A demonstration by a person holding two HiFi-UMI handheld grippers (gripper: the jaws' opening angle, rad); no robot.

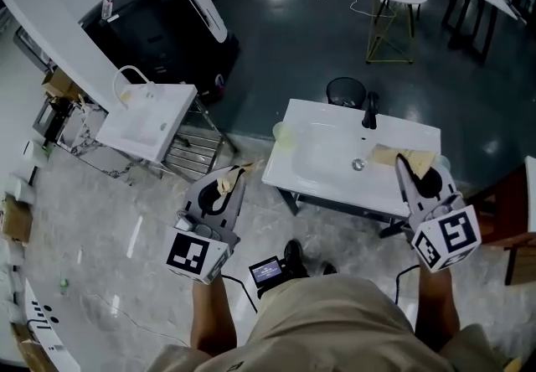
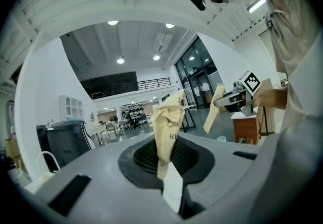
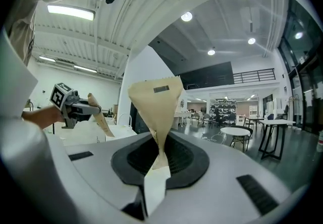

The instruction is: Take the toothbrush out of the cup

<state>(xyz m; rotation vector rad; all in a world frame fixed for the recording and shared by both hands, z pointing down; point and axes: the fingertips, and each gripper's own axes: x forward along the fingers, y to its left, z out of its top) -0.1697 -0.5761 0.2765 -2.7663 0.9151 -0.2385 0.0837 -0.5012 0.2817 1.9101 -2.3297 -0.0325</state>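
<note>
The washbasin (image 1: pixel 322 162) is white, and the tap (image 1: pixel 369 111) at its back is black. In front of it, the left hand-held gripper (image 2: pixel 170 182) and right hand-held gripper (image 3: pixel 154 177) are grey with black ribbed pads (image 2: pixel 146 160). The 2 marker cubes (image 1: pixel 197 253) show black squares on white. The left paper (image 2: pixel 169 122) is tan, and the right paper (image 3: pixel 156 102) is tan with a dark label. Behind the washbasin the floor (image 1: pixel 276 35) is dark and glossy.

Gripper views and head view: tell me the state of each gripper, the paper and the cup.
Left gripper: shut on crumpled paper scrap.
Right gripper: shut on tan paper piece, pinched at its lower end.
Green cup: upright on the white sink corner.
</note>
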